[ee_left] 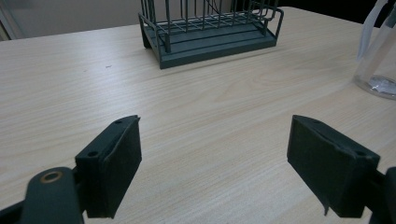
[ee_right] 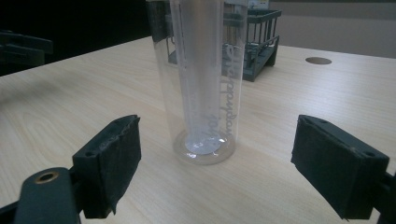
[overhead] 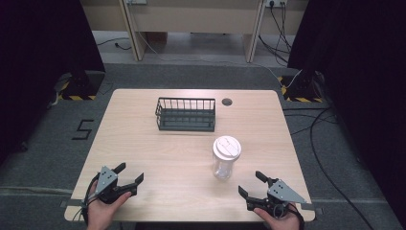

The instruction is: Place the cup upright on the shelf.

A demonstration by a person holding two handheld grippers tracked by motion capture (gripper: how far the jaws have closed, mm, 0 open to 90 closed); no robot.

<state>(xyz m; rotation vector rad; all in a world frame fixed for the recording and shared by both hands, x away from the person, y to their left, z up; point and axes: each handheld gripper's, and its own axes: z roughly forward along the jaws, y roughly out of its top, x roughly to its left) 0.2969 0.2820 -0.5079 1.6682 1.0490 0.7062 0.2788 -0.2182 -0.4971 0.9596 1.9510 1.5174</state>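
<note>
Right gripper view: clear cup (ee_right: 201, 79) lined up between wide-open jaws.
Right tool (overhead: 252, 184) sits near the cup, empty, probably ready to grab; left tool (overhead: 130, 173) also open, idle.

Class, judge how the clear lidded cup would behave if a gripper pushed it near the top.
The clear plastic cup stands tall on a narrow base, so it would probably tip. It looks empty, so likely light. Its smooth wall may slip.

Clear plastic cup (overhead: 225, 158) with white lid stands upright on table.
</note>
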